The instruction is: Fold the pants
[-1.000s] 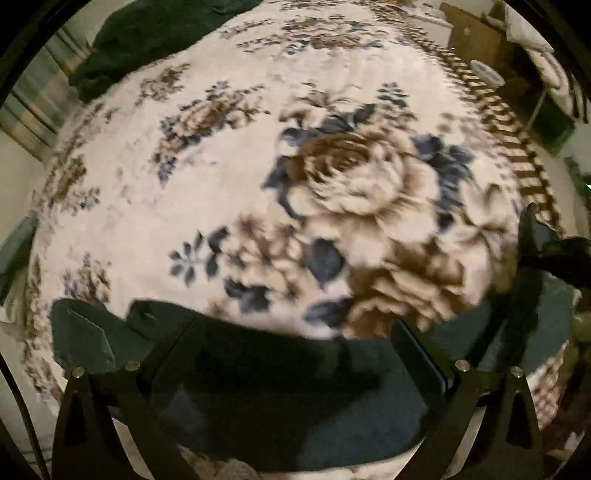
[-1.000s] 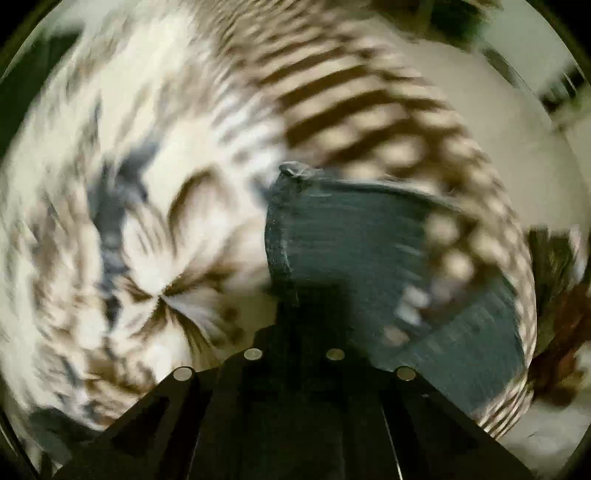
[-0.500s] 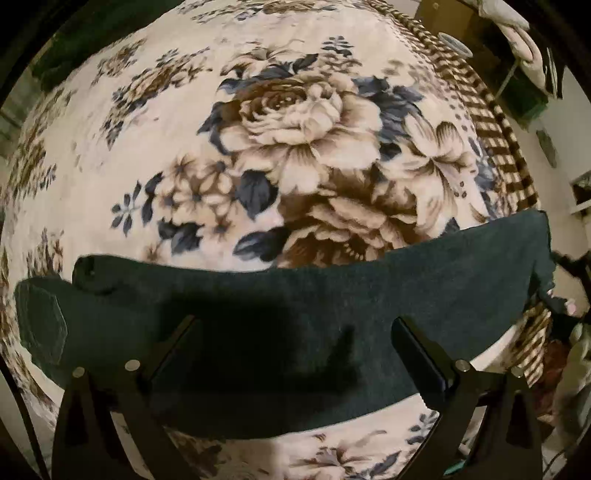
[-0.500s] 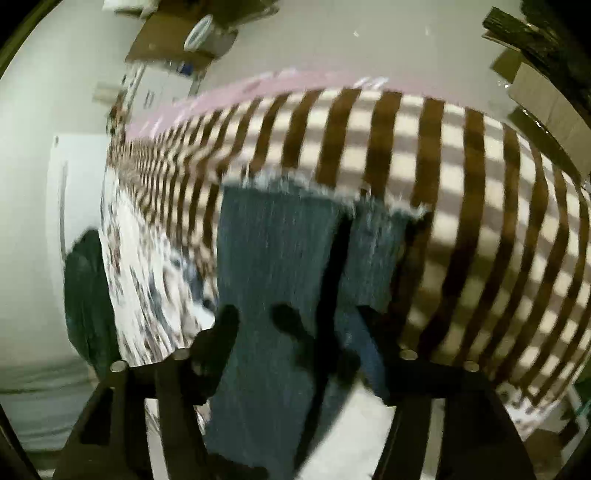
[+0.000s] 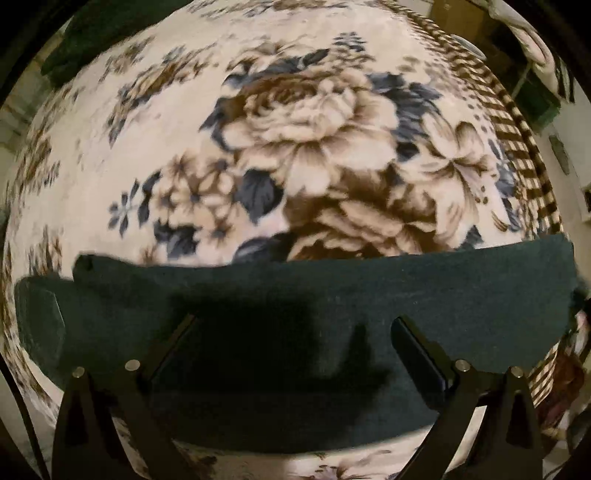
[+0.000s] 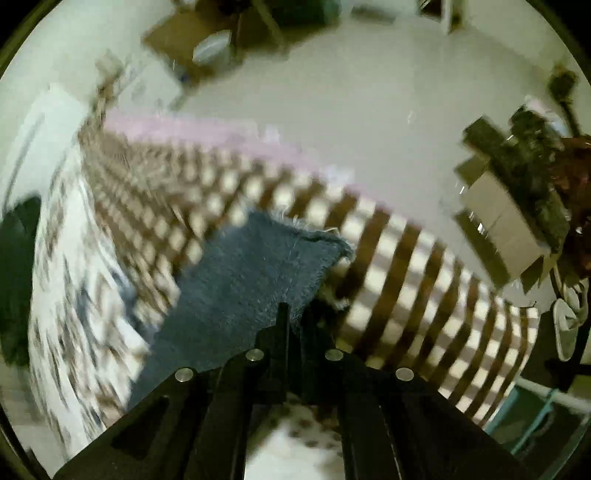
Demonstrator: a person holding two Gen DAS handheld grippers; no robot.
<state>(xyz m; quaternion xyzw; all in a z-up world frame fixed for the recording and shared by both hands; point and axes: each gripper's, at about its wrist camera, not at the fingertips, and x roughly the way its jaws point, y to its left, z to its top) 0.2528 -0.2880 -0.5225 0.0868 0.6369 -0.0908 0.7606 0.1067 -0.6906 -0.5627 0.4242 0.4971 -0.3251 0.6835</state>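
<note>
The dark blue jeans point(image 5: 332, 295) lie as a long band across the floral blanket point(image 5: 295, 129), a back pocket showing at the far left. My left gripper point(image 5: 291, 343) is open and empty, its fingers spread above the middle of the band. In the right wrist view the frayed hem end of a jeans leg point(image 6: 258, 266) lies over the blanket's checked border point(image 6: 406, 266). My right gripper point(image 6: 293, 317) has its fingers together at the leg's right edge; whether cloth is pinched between them is not clear.
The bed's edge with the brown checked border point(image 5: 524, 155) runs along the right. Beyond it lie pale floor point(image 6: 351, 92), cardboard boxes point(image 6: 506, 236) and a white bowl point(image 6: 210, 48). A dark green cloth point(image 5: 96, 33) lies at the bed's far left.
The right gripper closed from open and swung along the bed's edge. The left gripper stayed open over the jeans and shifted only slightly.
</note>
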